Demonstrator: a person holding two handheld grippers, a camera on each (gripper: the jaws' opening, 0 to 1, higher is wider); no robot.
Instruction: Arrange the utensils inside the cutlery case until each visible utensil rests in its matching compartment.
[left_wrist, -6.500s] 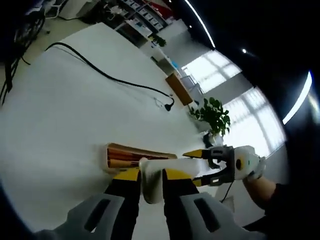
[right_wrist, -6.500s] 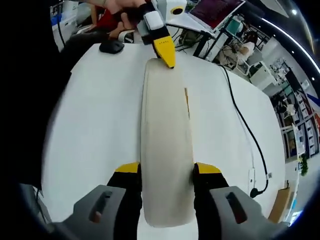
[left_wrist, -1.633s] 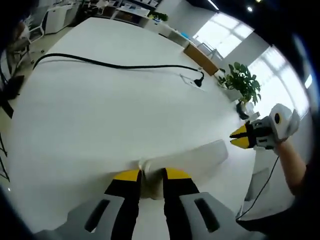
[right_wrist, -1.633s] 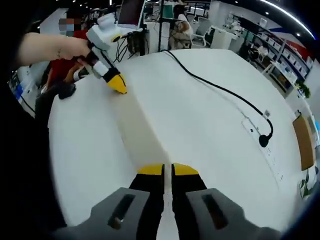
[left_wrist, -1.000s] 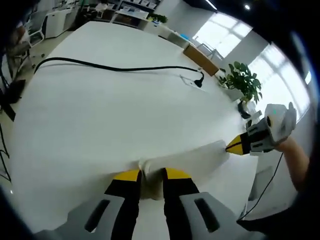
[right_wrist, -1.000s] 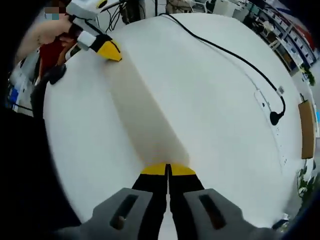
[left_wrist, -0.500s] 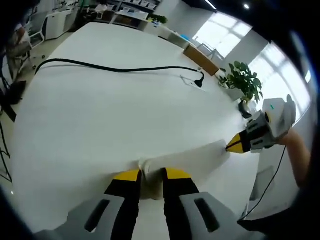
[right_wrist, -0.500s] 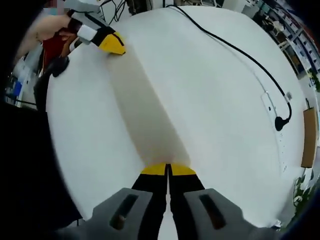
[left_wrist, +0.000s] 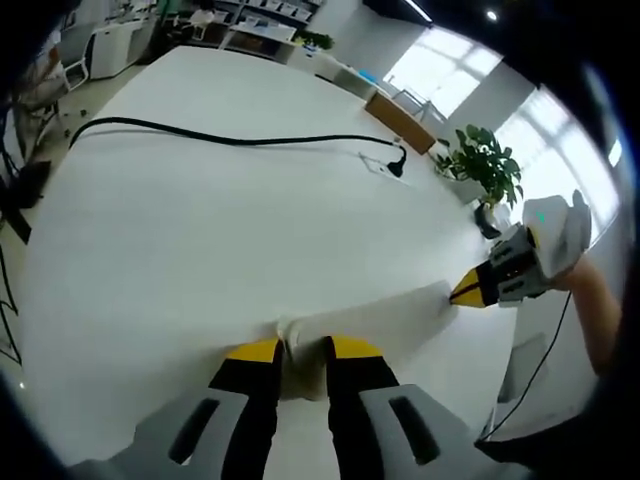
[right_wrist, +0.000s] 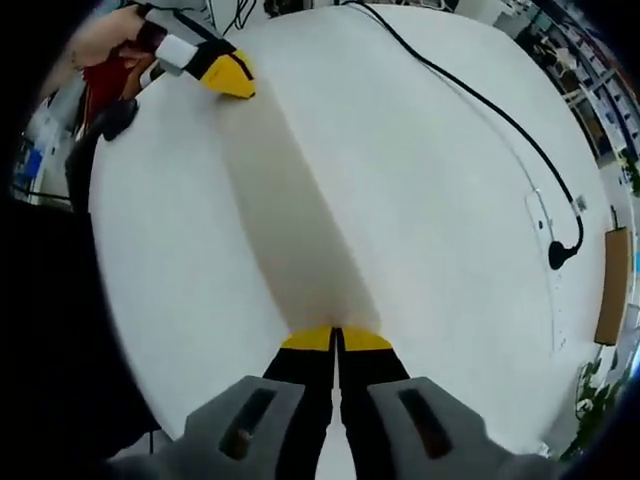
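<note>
Where the left gripper (left_wrist: 301, 352) rises from the bottom of the left gripper view, its two yellow-tipped jaws stand narrow and clamp the near end of a long, flat, cream-white cutlery case (left_wrist: 372, 312), closed so that its inside is hidden. The case runs away to the right across the white table (left_wrist: 220, 220), and at its far end the right gripper (left_wrist: 468, 292) touches it with its yellow tips — a person's hand (left_wrist: 590, 300) holds that gripper from behind. Beyond the case the tabletop lies bare up to a black power cable (left_wrist: 230, 137) that curves across the far part and ends in a plug near a white power strip. Past the far edge stand a green potted plant (left_wrist: 487, 172) and bright windows.

In the right gripper view the right gripper (right_wrist: 336, 340) has its jaws pressed together at the near end of the same case (right_wrist: 290, 195); whether a thin edge of it is pinched between them I cannot tell. The case stretches up and left to the left gripper (right_wrist: 232, 76), at the table's edge. To the right of the case the table (right_wrist: 440, 230) is open as far as the cable (right_wrist: 480, 110) — to the left, a narrower strip reaches the rim.
</note>
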